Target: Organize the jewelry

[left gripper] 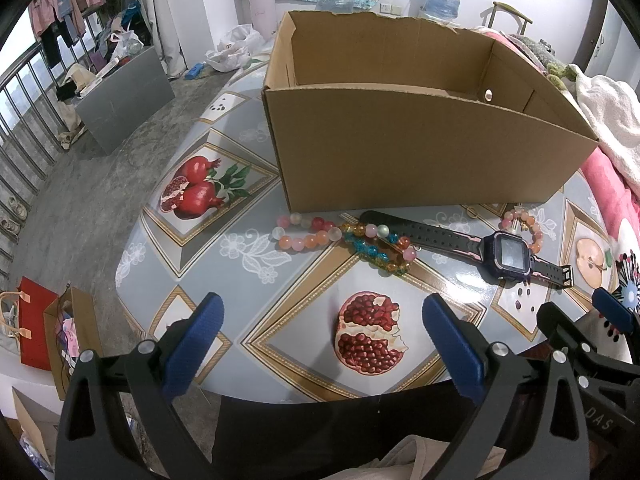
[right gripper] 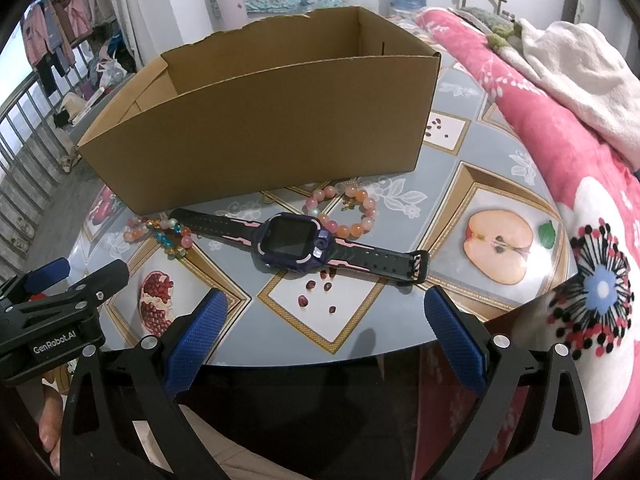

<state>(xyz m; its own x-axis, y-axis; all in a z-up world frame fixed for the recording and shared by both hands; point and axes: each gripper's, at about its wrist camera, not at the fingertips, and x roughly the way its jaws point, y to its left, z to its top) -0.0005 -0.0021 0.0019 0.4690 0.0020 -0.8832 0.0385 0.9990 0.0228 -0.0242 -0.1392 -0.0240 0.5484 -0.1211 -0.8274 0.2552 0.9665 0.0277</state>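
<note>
step: nothing picked up yet — judged as the approach to the first pick, everything lies on the worktop (left gripper: pixel 280 280) in front of the cardboard box (left gripper: pixel 400 152)
left hand-held gripper (left gripper: pixel 320 344): jaws spread wide, empty, hovering at the near edge, well short of the beads
right hand-held gripper (right gripper: pixel 324 340): jaws apart too, empty, lined up with the watch (right gripper: pixel 294 246)
watch pose: flat, face up; long axis runs left-right along the box front, buckle end toward the right, far strap end touching the blue-amber bracelet (left gripper: pixel 376 250)
other jewelry: pink bead bracelet (left gripper: pixel 306 234) left of it; second pink bracelet (right gripper: pixel 344 216) behind the watch face, touching it
how to do it well: close across the strap's narrow width, not along its length — lift clear before carrying over the box wall, so the neighbouring beads aren't dragged
</note>
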